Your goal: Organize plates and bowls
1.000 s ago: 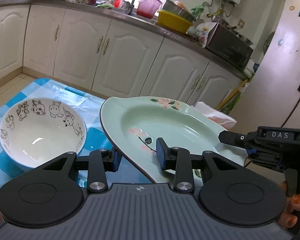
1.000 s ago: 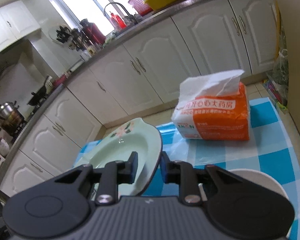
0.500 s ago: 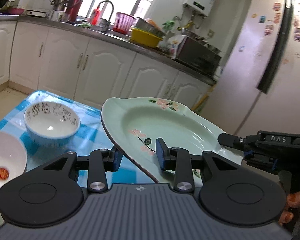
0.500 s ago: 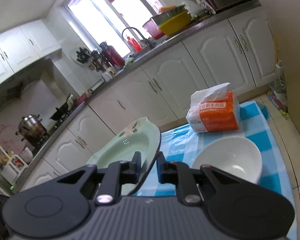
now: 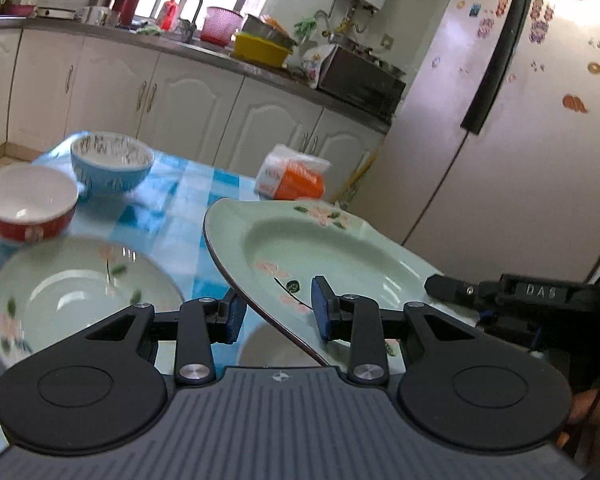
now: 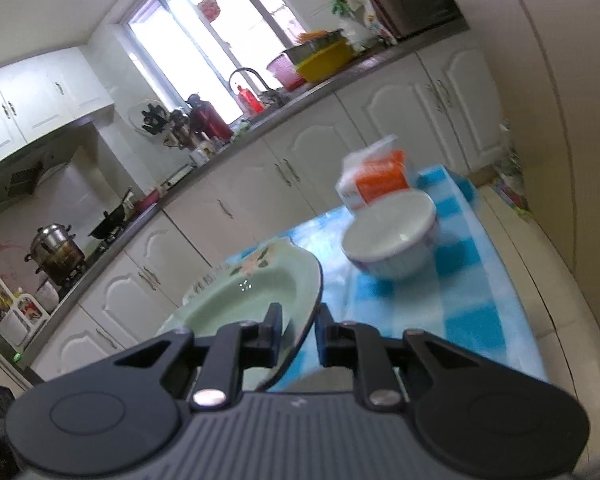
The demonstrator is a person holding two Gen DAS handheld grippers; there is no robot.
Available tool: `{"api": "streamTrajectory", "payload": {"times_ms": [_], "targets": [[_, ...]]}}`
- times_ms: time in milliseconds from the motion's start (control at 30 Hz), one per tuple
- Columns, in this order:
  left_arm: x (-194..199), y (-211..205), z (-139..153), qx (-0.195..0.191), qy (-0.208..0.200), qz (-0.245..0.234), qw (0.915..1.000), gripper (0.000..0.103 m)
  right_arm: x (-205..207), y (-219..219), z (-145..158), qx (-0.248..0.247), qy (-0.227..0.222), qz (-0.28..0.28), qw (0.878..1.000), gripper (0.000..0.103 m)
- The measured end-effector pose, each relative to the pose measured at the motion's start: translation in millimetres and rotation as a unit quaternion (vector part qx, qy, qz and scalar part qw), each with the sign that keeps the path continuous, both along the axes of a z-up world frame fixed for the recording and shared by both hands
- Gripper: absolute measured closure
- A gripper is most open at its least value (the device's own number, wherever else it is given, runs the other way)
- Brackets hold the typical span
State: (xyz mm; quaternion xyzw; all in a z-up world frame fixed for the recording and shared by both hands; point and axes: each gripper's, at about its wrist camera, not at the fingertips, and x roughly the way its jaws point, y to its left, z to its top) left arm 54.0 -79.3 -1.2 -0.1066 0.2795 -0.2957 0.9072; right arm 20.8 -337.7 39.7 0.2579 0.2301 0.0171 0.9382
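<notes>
Both grippers hold one green plate (image 5: 340, 252) tilted above the table (image 5: 204, 184). The left gripper (image 5: 278, 312) has its jaws on the plate's near rim at centre frame. The right gripper (image 6: 298, 332), entering the left view from the right edge, pinches the far rim while its jaws are opening slightly. Lower left lies a second green plate (image 5: 72, 292); above it stand a red bowl (image 5: 30, 204) and a blue bowl (image 5: 112, 162). In the right view a white bowl (image 6: 392, 236) sits before an orange tissue pack (image 6: 376, 178).
</notes>
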Motion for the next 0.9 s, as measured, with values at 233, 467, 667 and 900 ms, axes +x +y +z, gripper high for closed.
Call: {"api": "streamTrajectory", "payload": {"times_ms": [233,467,667,900], "targets": [[-14,-10,-18,0.029,0.013,-0.021,0.9993,0.066,-30,-10,-43,0.046,0.027,-0.038,0.998,0.084],[-9,-12,-27,0.041,0.028,-0.024,0.9985,0.066,-46,-8,-54,0.029,0.03,-0.057,0.998,0.084],[-13,-13,-36,0.052,0.034,-0.032,0.9976,0.066,-49,-5,-65,0.013,0.038,-0.058,0.998,0.083],[-16,-10,-39,0.053,0.042,-0.049,0.9965,0.067,-55,-5,-68,0.006,0.041,-0.07,0.997,0.083]]}}
